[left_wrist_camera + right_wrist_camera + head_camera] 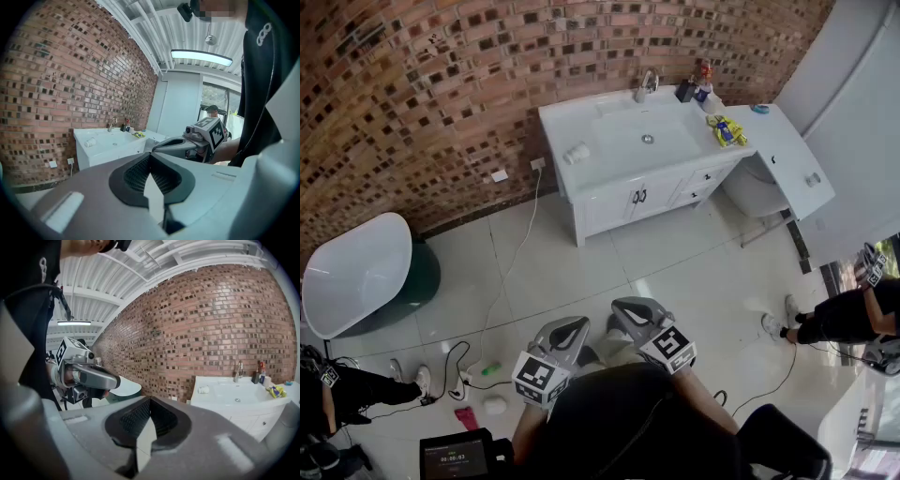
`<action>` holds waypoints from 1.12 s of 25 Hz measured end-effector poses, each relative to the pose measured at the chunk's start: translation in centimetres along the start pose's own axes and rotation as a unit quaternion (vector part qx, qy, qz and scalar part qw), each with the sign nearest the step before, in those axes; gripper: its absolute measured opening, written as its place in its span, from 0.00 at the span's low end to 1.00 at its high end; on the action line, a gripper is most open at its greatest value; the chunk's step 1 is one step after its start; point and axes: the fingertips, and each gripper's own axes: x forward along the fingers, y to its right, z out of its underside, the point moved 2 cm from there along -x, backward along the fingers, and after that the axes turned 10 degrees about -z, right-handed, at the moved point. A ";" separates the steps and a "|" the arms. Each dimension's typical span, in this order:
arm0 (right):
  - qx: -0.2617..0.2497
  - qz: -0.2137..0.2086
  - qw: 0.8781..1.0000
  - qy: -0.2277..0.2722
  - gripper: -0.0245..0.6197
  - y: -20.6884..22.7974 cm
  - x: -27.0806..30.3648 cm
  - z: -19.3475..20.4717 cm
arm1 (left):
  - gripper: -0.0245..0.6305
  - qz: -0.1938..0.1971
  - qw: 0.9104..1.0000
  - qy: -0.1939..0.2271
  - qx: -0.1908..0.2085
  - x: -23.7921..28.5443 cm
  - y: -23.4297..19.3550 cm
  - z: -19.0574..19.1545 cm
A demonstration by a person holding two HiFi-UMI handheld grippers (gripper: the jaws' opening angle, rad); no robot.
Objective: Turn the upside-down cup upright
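Note:
A small white cup point(577, 152) rests near the left end of the white vanity top point(581, 117), far across the tiled floor from me; it looks tipped rather than upright. It shows as a tiny white shape in the left gripper view point(90, 142) and the right gripper view point(203, 390). My left gripper point(575, 327) and right gripper point(630, 310) are held side by side close to my body, both shut and empty. In each gripper's own view the jaw tips meet, left point(150, 155) and right point(149, 399).
The sink basin point(642, 136) with a faucet point(647, 82), bottles point(694, 91) and a yellow toy point(727, 129) share the vanity. A toilet point(757, 190) stands to its right, a white bathtub point(352, 272) at the left. Cables point(502, 281) and other people's legs point(820, 323) are on the floor.

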 end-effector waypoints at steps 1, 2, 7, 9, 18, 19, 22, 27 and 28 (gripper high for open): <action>0.001 0.002 1.000 0.001 0.02 0.9 -0.3 -0.2 | 0.06 0.002 1.000 0.001 0.000 0.8 0.3 -0.4; 0.002 0.003 1.000 0.001 0.02 1.8 -0.6 -0.4 | 0.06 0.003 1.000 0.001 0.001 1.6 0.6 -0.8; 0.010 0.004 1.000 0.004 0.02 6.9 -1.7 -1.0 | 0.06 -0.008 1.000 0.002 0.008 6.3 0.5 -3.2; 0.016 0.003 1.000 0.001 0.02 8.9 -2.0 -0.8 | 0.06 -0.016 1.000 0.004 0.011 7.9 0.2 -4.3; 0.047 0.005 0.998 -0.034 0.02 17.7 -3.3 0.5 | 0.06 -0.056 0.998 -0.006 0.017 13.3 0.0 -6.4; 0.050 0.005 0.998 -0.038 0.02 18.4 -3.4 0.8 | 0.06 -0.059 0.998 -0.006 0.017 13.7 0.0 -6.5; 0.056 0.003 0.998 -0.035 0.02 20.2 -3.6 0.7 | 0.06 -0.069 0.997 -0.006 0.015 14.9 0.1 -6.7; 0.072 0.008 0.997 -0.034 0.02 22.3 -3.6 1.4 | 0.06 -0.072 0.997 -0.011 0.017 16.4 0.1 -7.0; 0.072 0.007 0.997 -0.032 0.02 22.5 -3.4 1.3 | 0.06 -0.073 0.997 -0.012 0.015 16.6 -0.1 -7.2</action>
